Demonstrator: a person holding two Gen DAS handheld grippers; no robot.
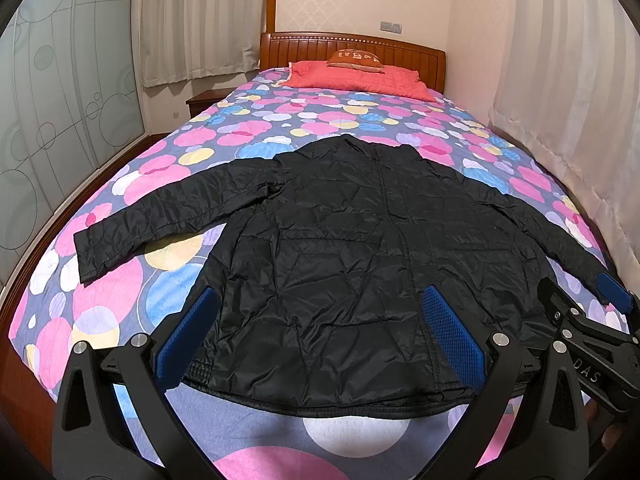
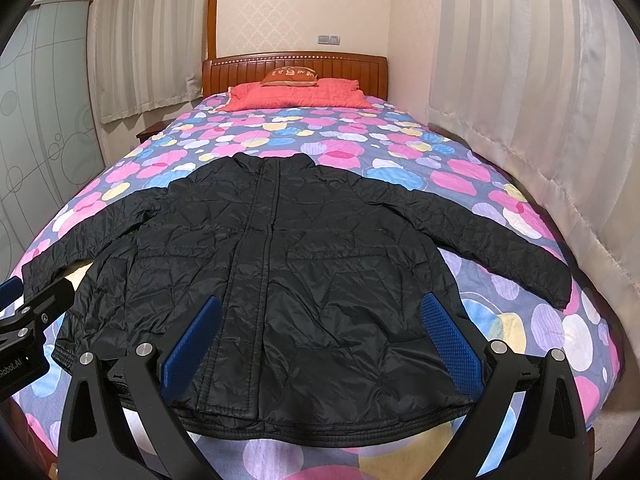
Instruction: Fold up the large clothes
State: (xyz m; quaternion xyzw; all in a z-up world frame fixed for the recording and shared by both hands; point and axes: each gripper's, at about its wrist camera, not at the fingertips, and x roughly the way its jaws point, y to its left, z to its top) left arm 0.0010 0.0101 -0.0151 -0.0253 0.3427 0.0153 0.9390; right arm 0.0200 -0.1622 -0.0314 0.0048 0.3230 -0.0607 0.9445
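1. Jacket (image 1: 352, 248): black, quilted, slightly shiny fabric creased with fine wrinkles; it lies flat and front-up on the bed (image 1: 248, 128), sleeves spread to both sides, collar toward the headboard (image 1: 352, 46), ribbed hem nearest the cameras.
2. Bedspread: stitched cotton printed with rounded pink, blue, yellow and lilac blotches.
3. Left tool (image 1: 320, 340): two black arms carrying blue dimpled pads, spread wide apart above the hem, gripping nothing.
4. Right tool (image 2: 320, 340): same build, pads likewise wide apart over the hem, empty.
5. Pillow (image 2: 296, 94): red, quilted, rectangular, with a small orange cushion (image 2: 291, 75) on top, against the ribbed wooden headboard.
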